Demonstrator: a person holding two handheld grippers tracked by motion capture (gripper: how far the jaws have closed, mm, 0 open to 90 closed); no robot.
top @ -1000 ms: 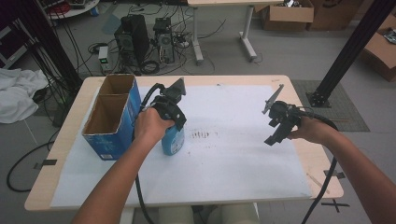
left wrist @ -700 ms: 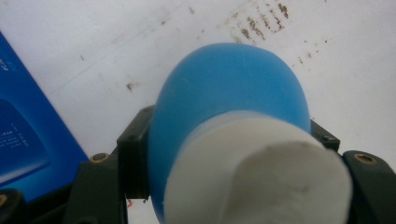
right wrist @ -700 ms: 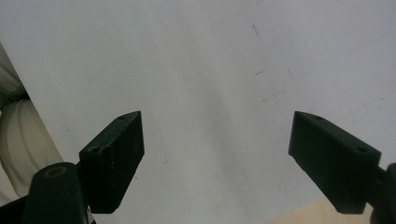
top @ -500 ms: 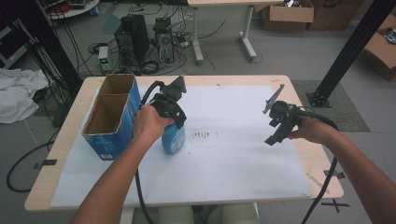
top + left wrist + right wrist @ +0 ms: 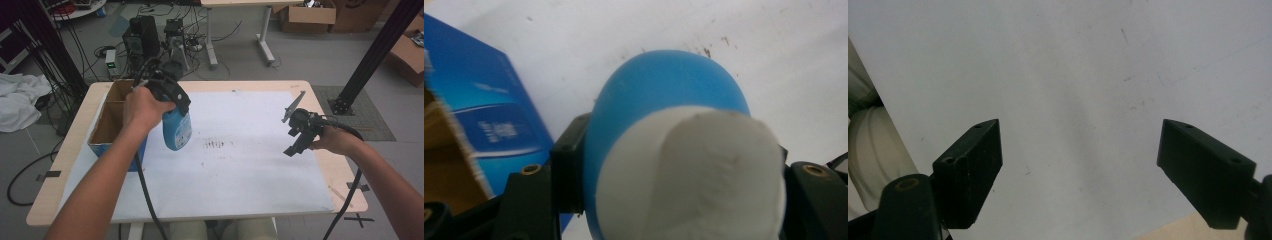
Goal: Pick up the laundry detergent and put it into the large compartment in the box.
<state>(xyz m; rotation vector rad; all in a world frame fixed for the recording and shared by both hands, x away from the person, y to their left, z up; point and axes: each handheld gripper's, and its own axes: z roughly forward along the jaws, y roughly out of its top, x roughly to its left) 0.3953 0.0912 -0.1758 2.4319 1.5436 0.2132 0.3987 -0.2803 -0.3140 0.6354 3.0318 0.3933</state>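
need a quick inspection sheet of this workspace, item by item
surface: wooden table under a white sheet with dark smudges near its middle
job's things: blue bottle with white cap, lifted beside a blue cardboard box, open top, divided
clutter: nothing seen
grippers: left gripper shut on the bottle; right gripper open, holding nothing, above the sheet
cables: one trails from each gripper off the near edge
surroundings: electronics, floor cables, cardboard boxes, white cloth on the floor

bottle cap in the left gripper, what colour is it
White, on a blue bottle; the cap shows best in the left gripper view.
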